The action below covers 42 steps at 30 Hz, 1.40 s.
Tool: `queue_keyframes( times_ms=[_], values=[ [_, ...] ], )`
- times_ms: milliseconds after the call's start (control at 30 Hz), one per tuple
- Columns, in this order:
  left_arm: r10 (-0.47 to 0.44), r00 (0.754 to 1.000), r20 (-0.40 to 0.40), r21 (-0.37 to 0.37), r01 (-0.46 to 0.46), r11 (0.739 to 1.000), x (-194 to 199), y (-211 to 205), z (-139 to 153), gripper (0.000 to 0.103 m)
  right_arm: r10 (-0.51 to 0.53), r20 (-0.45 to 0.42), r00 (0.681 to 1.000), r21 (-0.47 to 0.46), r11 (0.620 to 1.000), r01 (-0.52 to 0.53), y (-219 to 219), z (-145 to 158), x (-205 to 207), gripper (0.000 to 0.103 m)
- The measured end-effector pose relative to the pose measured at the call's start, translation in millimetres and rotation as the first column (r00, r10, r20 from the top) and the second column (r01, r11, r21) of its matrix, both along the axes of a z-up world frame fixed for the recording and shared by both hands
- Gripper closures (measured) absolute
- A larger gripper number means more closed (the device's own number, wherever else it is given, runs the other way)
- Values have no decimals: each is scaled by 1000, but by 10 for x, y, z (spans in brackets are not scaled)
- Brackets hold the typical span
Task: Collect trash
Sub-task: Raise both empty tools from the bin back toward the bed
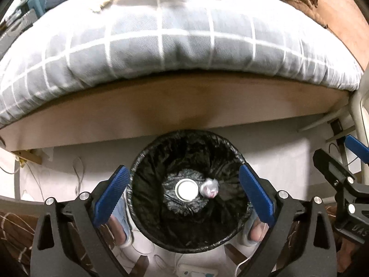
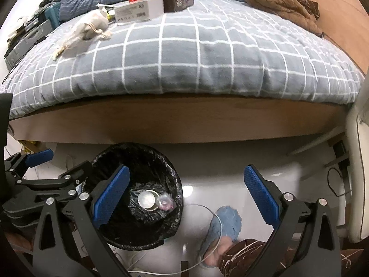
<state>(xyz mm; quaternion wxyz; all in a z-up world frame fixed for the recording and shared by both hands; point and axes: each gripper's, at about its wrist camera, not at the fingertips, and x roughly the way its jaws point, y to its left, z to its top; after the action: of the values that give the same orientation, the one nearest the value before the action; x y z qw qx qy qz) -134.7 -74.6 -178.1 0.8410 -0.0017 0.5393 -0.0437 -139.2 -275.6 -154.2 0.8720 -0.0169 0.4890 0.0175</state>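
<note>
Sitting on the floor against the bed frame (image 1: 175,108), the black-lined trash bin (image 1: 188,237) holds a can (image 1: 186,189) and a crumpled wrapper (image 1: 209,188). Above it, the left gripper (image 1: 184,194) spreads wide, empty. The right gripper (image 2: 186,196) gapes too, gripping nothing.
</note>
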Motion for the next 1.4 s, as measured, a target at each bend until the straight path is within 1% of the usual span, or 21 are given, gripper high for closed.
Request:
queue_keyframes(
  times_ms=[100, 300, 500, 700, 867, 1033, 1200, 1400],
  values=[
    [27, 999, 32, -18, -27, 999, -9, 94, 163, 8, 5, 23, 1000, -1, 1000, -5, 60, 104, 17, 8],
    [67, 992, 107, -12, -66, 998, -3, 231, 489, 8, 14, 91, 996, -7, 1000, -13, 166, 395, 33, 8],
    [62, 982, 180, -2, -63, 998, -15, 292, 799, 8, 24, 157, 987, -10, 1000, -22, 253, 675, 55, 8],
    [74, 973, 217, -13, -73, 997, 8, 371, 1010, 8, 32, 201, 979, -16, 999, -29, 315, 882, 99, 8],
    [86, 963, 254, -14, -85, 996, 74, 421, 1168, 8, 30, 243, 970, -14, 1000, -27, 308, 1079, 165, 8],
    [90, 960, 266, -24, -87, 996, 215, 444, 1265, 8, 37, 278, 960, -20, 999, -32, 306, 1224, 272, 8],
    [96, 955, 282, -19, -94, 995, 360, 476, 1334, 8, 24, 286, 958, 11, 1000, -28, 279, 1270, 422, 8],
    [97, 952, 291, -22, -94, 995, 629, 511, 1362, 8, 39, 290, 956, -2, 999, -40, 327, 1259, 664, 8]
  ],
)
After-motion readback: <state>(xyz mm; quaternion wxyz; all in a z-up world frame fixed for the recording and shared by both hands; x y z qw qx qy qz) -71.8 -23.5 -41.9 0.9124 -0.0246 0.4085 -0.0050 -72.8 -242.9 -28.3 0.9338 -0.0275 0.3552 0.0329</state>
